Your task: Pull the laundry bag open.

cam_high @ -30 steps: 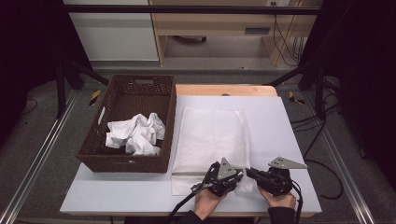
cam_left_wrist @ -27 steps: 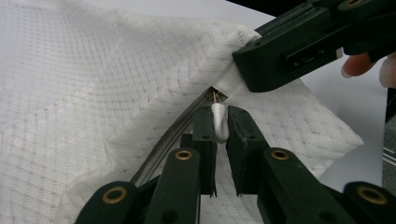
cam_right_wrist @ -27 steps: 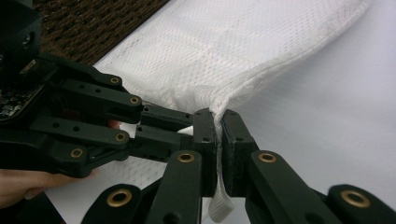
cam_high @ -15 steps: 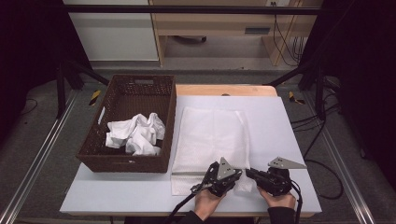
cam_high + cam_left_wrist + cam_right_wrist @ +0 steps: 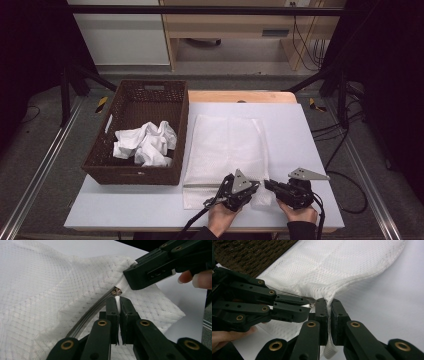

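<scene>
The left gripper (image 5: 119, 298) is clenched on a small white zipper pull (image 5: 117, 300) at the near edge of the white mesh bag (image 5: 50, 290); its jaws stand almost together with the pull pinched between the pads. The jaws have just been closing, with the pull between them. The metal zipper track (image 5: 85, 317) runs from the pull along the bag edge.

The right gripper (image 5: 329, 305) is clenched on the bag fabric just beside the zipper end; the mesh is gathered between its nearly closed jaws, and a white fabric tab (image 5: 329, 350) hangs below them. The two grippers stand close together, tips nearly touching, at the near right corner of the bag. The grasped corner is lifted slightly; the rest of the bag lies flat.

In the high view, the left gripper (image 5: 248, 188) and right gripper (image 5: 270, 185) sit at the near edge of the white surface (image 5: 310, 135), each held in one hand. The mesh bag (image 5: 225, 145) lies in the middle of the surface. A dark woven basket (image 5: 102, 165) stands just left of it, touching or nearly touching the bag edge, and holds crumpled white cloth (image 5: 145, 144).

Beyond the surface are a wooden bench (image 5: 240, 30), a white cabinet (image 5: 120, 35), a grey floor and dark frame legs.
</scene>
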`<control>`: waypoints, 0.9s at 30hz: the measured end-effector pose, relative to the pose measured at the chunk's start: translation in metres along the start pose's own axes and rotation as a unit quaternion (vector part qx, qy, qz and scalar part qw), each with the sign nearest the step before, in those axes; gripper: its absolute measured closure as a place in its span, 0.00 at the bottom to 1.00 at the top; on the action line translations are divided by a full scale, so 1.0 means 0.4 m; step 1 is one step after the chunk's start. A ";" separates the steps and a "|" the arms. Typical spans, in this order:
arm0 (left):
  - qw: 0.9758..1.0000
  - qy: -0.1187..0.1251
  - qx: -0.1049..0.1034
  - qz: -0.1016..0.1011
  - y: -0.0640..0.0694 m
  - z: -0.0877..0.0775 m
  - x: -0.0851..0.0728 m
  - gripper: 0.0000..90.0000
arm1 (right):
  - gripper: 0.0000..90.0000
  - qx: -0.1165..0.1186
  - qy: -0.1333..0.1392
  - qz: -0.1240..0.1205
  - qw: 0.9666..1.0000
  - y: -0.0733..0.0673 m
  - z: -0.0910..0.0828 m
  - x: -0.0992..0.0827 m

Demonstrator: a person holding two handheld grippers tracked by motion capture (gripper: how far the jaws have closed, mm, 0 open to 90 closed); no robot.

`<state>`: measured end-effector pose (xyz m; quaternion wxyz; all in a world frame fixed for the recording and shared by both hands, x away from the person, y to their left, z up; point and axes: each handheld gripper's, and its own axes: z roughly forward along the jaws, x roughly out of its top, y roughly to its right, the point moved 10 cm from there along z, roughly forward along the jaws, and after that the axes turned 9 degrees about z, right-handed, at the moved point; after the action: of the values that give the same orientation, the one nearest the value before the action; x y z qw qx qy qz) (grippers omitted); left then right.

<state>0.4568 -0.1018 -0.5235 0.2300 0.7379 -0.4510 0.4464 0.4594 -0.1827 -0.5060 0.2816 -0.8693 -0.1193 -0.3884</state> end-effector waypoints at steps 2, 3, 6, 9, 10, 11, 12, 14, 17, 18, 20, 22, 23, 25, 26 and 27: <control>1.000 0.000 0.003 0.003 0.002 -0.002 -0.002 0.95 | 0.95 0.000 -0.003 0.001 1.000 0.001 0.001 -0.002; 1.000 0.000 0.005 0.004 0.002 -0.004 -0.003 0.95 | 0.95 0.000 -0.003 0.000 1.000 0.001 0.002 -0.002; 1.000 0.002 0.013 0.003 -0.007 -0.015 -0.008 0.95 | 0.96 -0.017 0.008 0.000 1.000 0.014 -0.009 0.004; 1.000 0.005 0.010 -0.002 -0.015 -0.029 -0.013 0.95 | 0.96 -0.019 0.021 0.017 0.999 0.034 -0.025 0.010; 1.000 0.004 0.010 0.002 -0.016 -0.034 -0.015 0.95 | 0.96 -0.019 0.022 0.020 0.999 0.037 -0.026 0.008; 1.000 0.002 0.011 0.004 -0.018 -0.038 -0.018 0.95 | 0.96 -0.018 0.022 0.021 0.999 0.039 -0.027 0.008; 1.000 0.002 0.010 0.003 -0.018 -0.041 -0.020 0.95 | 0.96 -0.016 0.022 0.020 0.999 0.038 -0.025 0.007; 1.000 -0.001 0.009 0.003 -0.022 -0.050 -0.025 0.95 | 0.96 -0.018 0.022 0.012 1.000 0.034 -0.021 0.007; 1.000 -0.008 0.010 0.003 -0.034 -0.066 -0.035 0.95 | 0.96 -0.024 0.022 0.006 0.999 0.031 -0.019 0.008; 1.000 -0.011 0.013 0.003 -0.040 -0.074 -0.039 0.95 | 0.96 -0.025 0.023 0.006 0.999 0.032 -0.020 0.008; 1.000 -0.014 0.016 0.001 -0.053 -0.089 -0.047 0.95 | 0.96 -0.025 0.025 0.009 0.999 0.034 -0.023 0.009; 1.000 -0.018 0.018 0.000 -0.064 -0.103 -0.054 0.95 | 0.96 -0.026 0.026 0.008 0.999 0.034 -0.025 0.010; 1.000 -0.020 0.017 0.001 -0.067 -0.109 -0.057 0.95 | 0.96 -0.025 0.028 0.006 0.999 0.034 -0.024 0.011; 1.000 -0.023 0.017 0.005 -0.070 -0.119 -0.062 0.95 | 0.96 -0.026 0.027 0.006 0.999 0.031 -0.024 0.011; 1.000 -0.026 0.016 0.008 -0.069 -0.123 -0.064 0.95 | 0.96 -0.023 0.028 0.003 0.999 0.028 -0.024 0.011; 0.999 -0.028 0.016 0.011 -0.068 -0.126 -0.066 0.95 | 0.96 -0.022 0.025 0.005 0.999 0.024 -0.023 0.010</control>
<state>0.4527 -0.0391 -0.5197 0.2001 0.7488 -0.4580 0.4353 0.4606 -0.1960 -0.5019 0.2671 -0.8656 -0.0995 -0.4116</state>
